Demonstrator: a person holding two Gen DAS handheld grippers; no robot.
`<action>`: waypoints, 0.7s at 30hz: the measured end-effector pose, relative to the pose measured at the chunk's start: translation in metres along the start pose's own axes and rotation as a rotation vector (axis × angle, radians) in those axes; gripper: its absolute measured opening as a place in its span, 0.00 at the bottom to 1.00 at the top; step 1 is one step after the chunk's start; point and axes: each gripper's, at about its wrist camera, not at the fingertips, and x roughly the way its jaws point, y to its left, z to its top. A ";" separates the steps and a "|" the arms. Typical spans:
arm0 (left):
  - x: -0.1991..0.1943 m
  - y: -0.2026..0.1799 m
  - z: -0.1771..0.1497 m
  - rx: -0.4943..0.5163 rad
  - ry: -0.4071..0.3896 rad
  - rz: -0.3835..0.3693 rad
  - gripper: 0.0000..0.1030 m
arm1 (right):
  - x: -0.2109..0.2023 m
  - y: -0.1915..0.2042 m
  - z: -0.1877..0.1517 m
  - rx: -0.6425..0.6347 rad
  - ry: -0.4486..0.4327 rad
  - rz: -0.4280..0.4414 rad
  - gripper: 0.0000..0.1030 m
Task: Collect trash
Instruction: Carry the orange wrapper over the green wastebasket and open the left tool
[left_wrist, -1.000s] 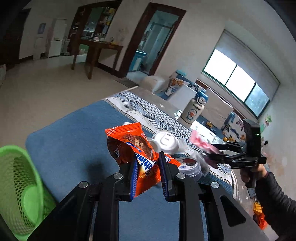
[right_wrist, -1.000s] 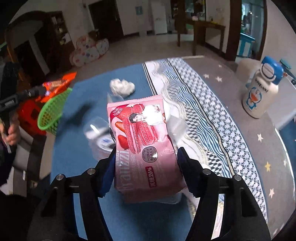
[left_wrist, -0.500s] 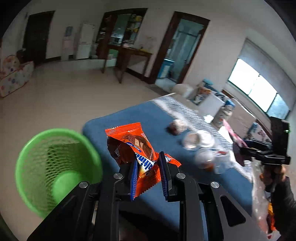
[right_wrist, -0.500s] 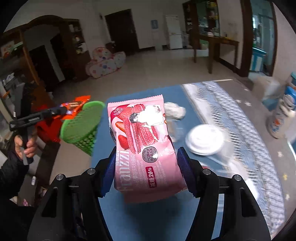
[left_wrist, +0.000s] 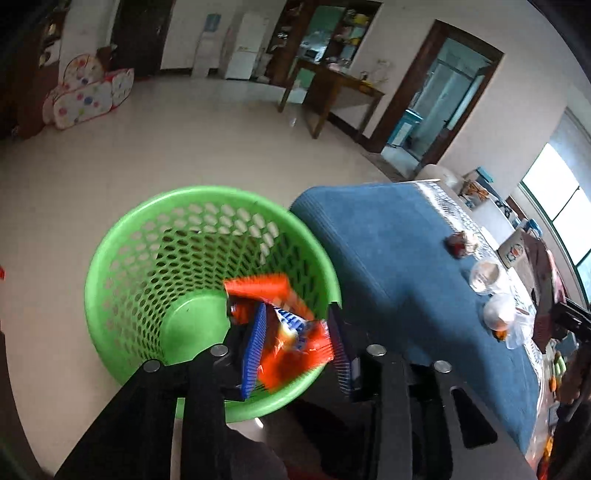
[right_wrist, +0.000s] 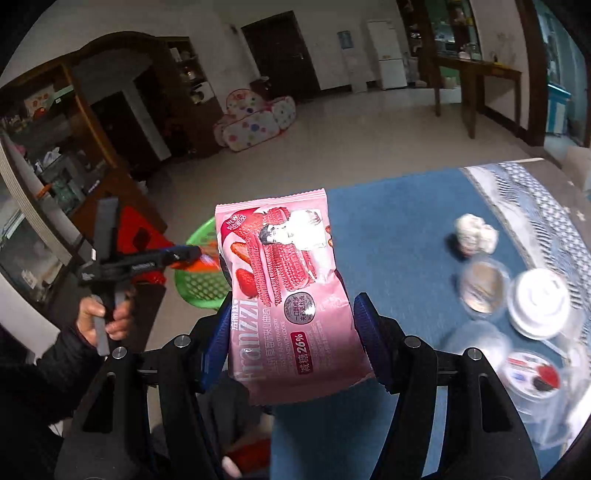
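Observation:
My left gripper (left_wrist: 295, 339) hangs over the green mesh basket (left_wrist: 147, 258) with its jaws spread. The orange snack wrapper (left_wrist: 291, 332) sits loose and blurred between the fingers, above the basket's mouth. My right gripper (right_wrist: 295, 332) is shut on a pink strawberry cookie packet (right_wrist: 288, 295), held up over the blue table edge. In the right wrist view the left gripper (right_wrist: 184, 254) shows at the left, over the basket (right_wrist: 199, 284).
On the blue tablecloth (right_wrist: 399, 229) lie a crumpled paper ball (right_wrist: 474, 238), clear plastic cups (right_wrist: 484, 284), a white lid (right_wrist: 539, 308) and a yoghurt tub (right_wrist: 535, 376). A red stool (right_wrist: 140, 236) stands beside the basket. Tiled floor lies beyond.
The left gripper swung left from the table to over the basket and opened; the orange wrapper is slipping loose. The right gripper carried the pink packet left toward the basket.

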 end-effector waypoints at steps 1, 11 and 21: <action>0.001 0.004 -0.002 -0.010 0.000 0.003 0.45 | 0.004 0.003 0.001 0.004 0.001 0.008 0.61; -0.019 0.030 -0.013 -0.070 -0.035 0.022 0.61 | 0.064 0.037 0.024 0.080 0.009 0.105 0.63; -0.051 0.048 -0.025 -0.079 -0.091 0.066 0.69 | 0.136 0.067 0.044 0.172 0.059 0.188 0.63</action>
